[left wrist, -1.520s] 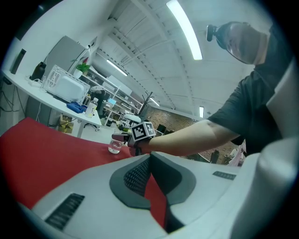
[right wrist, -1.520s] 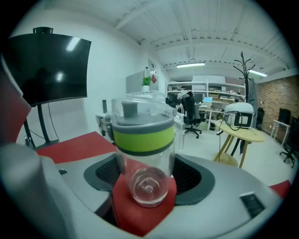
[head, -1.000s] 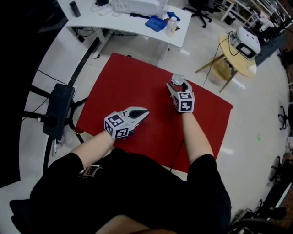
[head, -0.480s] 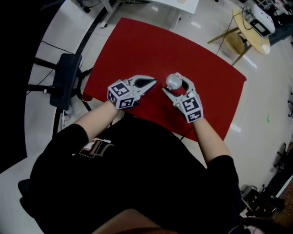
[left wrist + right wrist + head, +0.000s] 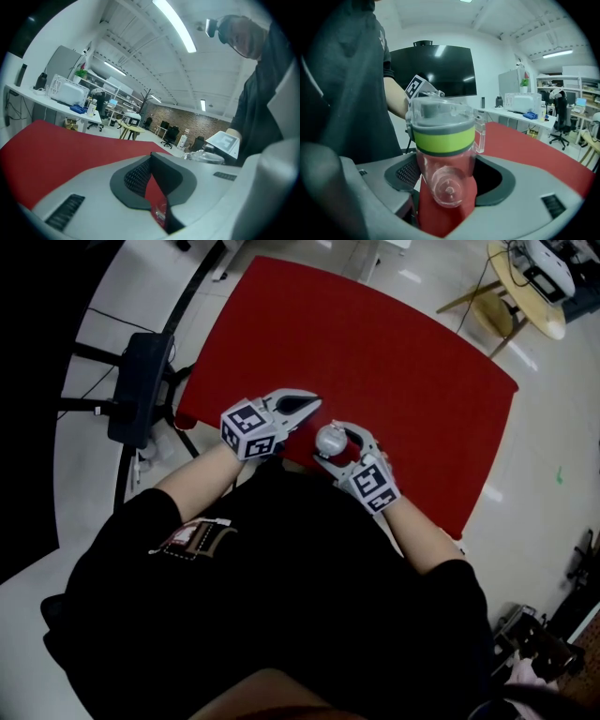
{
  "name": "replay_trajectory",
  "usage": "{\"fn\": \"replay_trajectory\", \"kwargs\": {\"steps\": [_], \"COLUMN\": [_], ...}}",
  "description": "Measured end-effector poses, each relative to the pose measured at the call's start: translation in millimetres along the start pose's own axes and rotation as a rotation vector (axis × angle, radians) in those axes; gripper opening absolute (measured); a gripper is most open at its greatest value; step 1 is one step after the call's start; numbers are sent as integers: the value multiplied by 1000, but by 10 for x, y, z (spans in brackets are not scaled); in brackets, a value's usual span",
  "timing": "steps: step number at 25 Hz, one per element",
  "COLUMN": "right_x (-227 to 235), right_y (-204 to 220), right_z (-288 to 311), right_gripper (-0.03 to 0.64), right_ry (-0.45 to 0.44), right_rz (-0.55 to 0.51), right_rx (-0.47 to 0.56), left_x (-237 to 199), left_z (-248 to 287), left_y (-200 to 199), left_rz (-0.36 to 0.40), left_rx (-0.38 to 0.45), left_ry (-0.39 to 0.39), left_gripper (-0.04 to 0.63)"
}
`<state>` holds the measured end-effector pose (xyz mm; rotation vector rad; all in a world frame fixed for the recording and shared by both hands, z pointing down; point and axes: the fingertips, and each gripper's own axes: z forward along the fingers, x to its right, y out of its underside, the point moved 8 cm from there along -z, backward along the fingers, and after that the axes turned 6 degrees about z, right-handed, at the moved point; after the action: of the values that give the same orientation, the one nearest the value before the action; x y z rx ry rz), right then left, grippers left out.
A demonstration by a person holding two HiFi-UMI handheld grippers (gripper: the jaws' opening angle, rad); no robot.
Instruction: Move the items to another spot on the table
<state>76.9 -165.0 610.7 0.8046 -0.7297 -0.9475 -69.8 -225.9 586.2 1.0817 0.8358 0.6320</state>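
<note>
Two grippers work near the front edge of the red table [image 5: 375,352] in the head view. The right gripper [image 5: 339,439] clamps a clear bottle [image 5: 327,440], carried low at about seven o'clock from the table's middle, probably on its way to a new spot. The left gripper [image 5: 309,407] hovers just beside it at eleven o'clock, likely kept out of the way. In the left gripper view, that claw [image 5: 150,157] is pressed together with nothing between the pads, and only the table [image 5: 56,145] lies ahead. In the right gripper view, the claw [image 5: 447,176] pinches the bottle [image 5: 445,140] across its clear body, below the yellow-green band. The bottle leans toward twelve o'clock, and gripping the body rather than the lid should keep it steady in transit.
</note>
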Motion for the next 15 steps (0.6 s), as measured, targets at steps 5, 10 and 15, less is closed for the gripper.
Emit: {"fn": "replay_trajectory", "kwargs": {"steps": [5, 10, 15], "right_x": [-214, -256, -232], "right_y": [293, 628, 682], "right_z": [-30, -9, -24], "right_gripper": [344, 344, 347], "right_ry": [-66, -66, -68], "right_rz": [-32, -93, -79], "right_rx": [-5, -33, 8], "left_x": [203, 352, 457], "left_z": [-50, -133, -260], "left_y": [100, 186, 212], "left_rz": [-6, -13, -3], "left_rx": [10, 7, -3], "left_ry": [-48, -89, -118], "left_gripper": [-8, -8, -8]}}
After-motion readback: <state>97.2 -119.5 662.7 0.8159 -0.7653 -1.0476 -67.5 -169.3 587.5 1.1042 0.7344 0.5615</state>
